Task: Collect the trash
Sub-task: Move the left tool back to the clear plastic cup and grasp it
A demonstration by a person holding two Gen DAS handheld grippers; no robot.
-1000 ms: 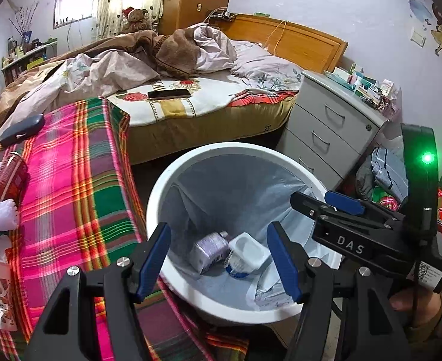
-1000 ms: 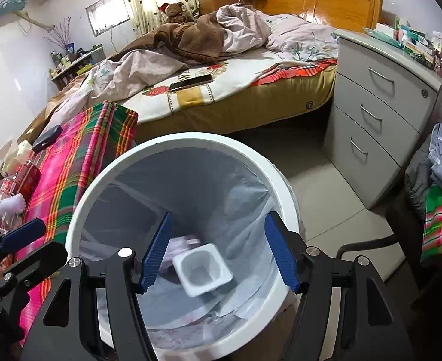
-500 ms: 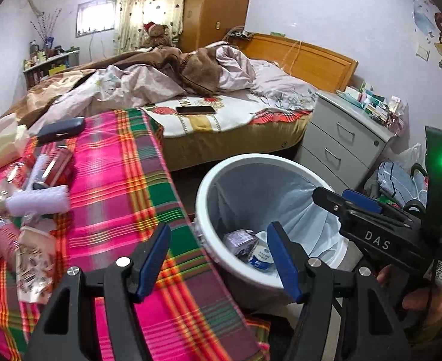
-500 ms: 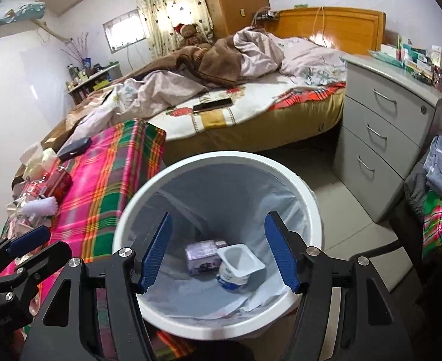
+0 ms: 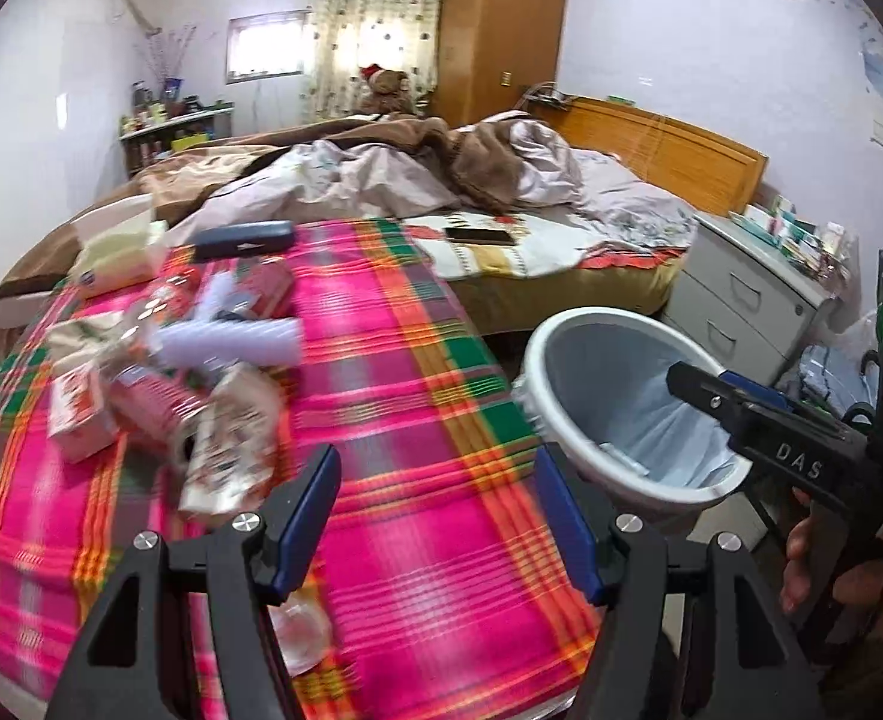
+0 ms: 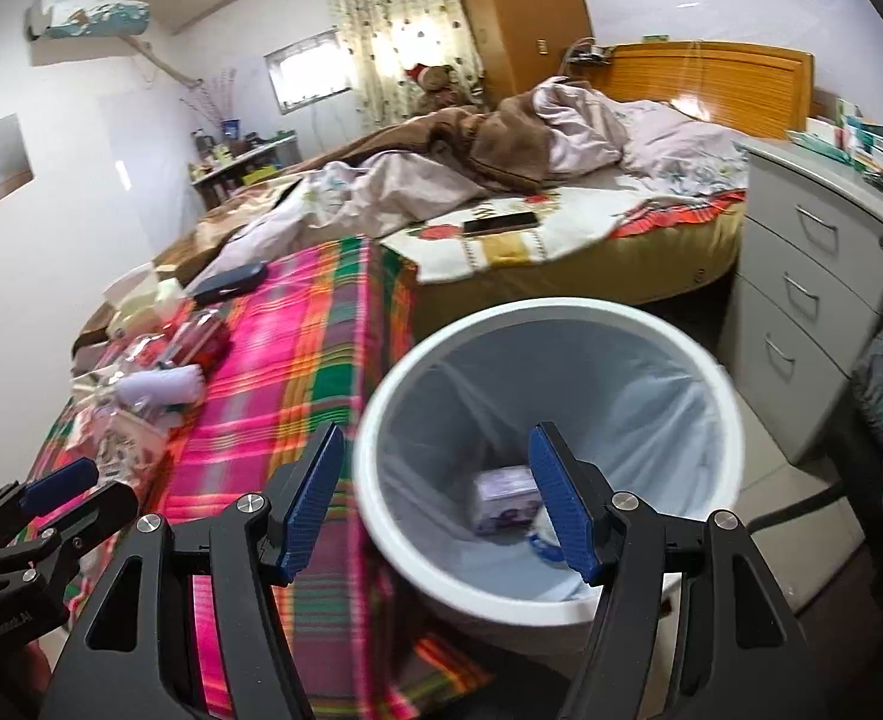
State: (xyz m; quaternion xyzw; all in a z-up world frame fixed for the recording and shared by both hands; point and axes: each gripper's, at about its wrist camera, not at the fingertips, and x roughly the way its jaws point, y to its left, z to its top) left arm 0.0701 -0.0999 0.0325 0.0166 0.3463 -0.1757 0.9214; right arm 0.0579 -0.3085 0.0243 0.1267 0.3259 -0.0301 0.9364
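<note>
A white trash bin (image 5: pixel 567 354) with a grey liner stands beside a table with a pink plaid cloth (image 5: pixel 417 420); it also shows in the right wrist view (image 6: pixel 417 372). A purple carton (image 6: pixel 504 498) lies inside the bin. A blurred pile of wrappers and packets (image 5: pixel 225 450) lies on the table's left part, also in the right wrist view (image 6: pixel 135 396). My left gripper (image 5: pixel 441 522) is open and empty above the cloth. My right gripper (image 6: pixel 435 504) is open and empty above the bin's near rim.
An unmade bed (image 5: pixel 441 192) with a phone (image 5: pixel 480 235) lies behind the table. A grey drawer unit (image 6: pixel 813 300) stands right of the bin. A dark case (image 5: pixel 243 238) and a tissue box (image 5: pixel 120 258) sit at the table's far end.
Both grippers have pulled back and swung left, away from the bin. The left one now looks over the table and its trash pile. Both stayed open and empty.
</note>
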